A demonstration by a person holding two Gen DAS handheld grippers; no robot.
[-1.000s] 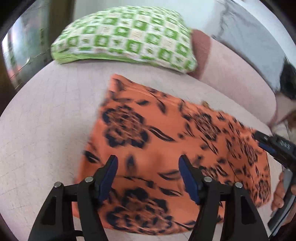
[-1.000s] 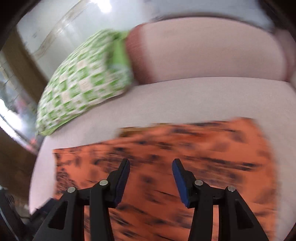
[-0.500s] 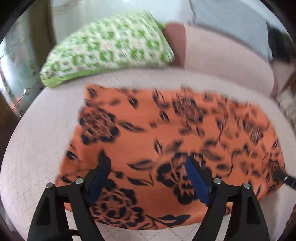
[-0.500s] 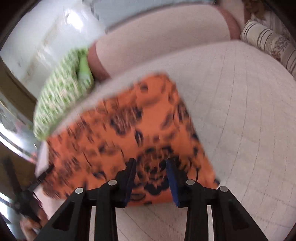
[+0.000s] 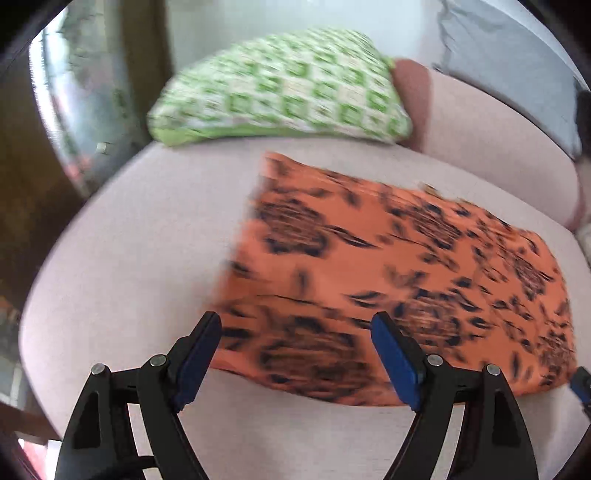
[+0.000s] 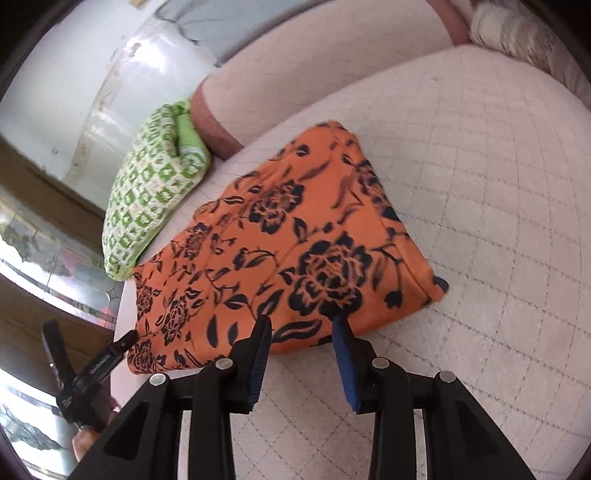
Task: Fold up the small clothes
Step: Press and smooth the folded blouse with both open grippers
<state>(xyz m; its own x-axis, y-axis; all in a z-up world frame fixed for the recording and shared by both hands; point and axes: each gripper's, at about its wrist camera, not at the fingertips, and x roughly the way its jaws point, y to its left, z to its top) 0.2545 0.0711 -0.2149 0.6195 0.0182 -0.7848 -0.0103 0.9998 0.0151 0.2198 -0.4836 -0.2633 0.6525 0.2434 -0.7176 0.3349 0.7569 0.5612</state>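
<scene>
An orange garment (image 5: 388,277) with dark flowers lies folded flat on the pale quilted mattress (image 5: 147,240). My left gripper (image 5: 295,321) hovers open over its near left corner, nothing between the blue pads. In the right wrist view the same garment (image 6: 280,251) stretches away to the upper right. My right gripper (image 6: 301,323) stands at its near edge, jaws partly apart and not pressing the cloth. One finger of the left gripper (image 6: 122,343) reaches the garment's left corner there. A blue pad of the right gripper (image 5: 580,386) shows at the cloth's right end.
A green checked pillow (image 5: 280,99) (image 6: 151,195) lies behind the garment against the pink backrest (image 5: 480,140). A pale striped cushion (image 6: 517,33) sits far right. The mattress (image 6: 480,184) extends right; its edge drops off at the left. A hand (image 6: 85,443) holds the left gripper.
The left gripper widened and drew back toward the garment's left corner. The right gripper swung to the garment's right end and its jaws narrowed.
</scene>
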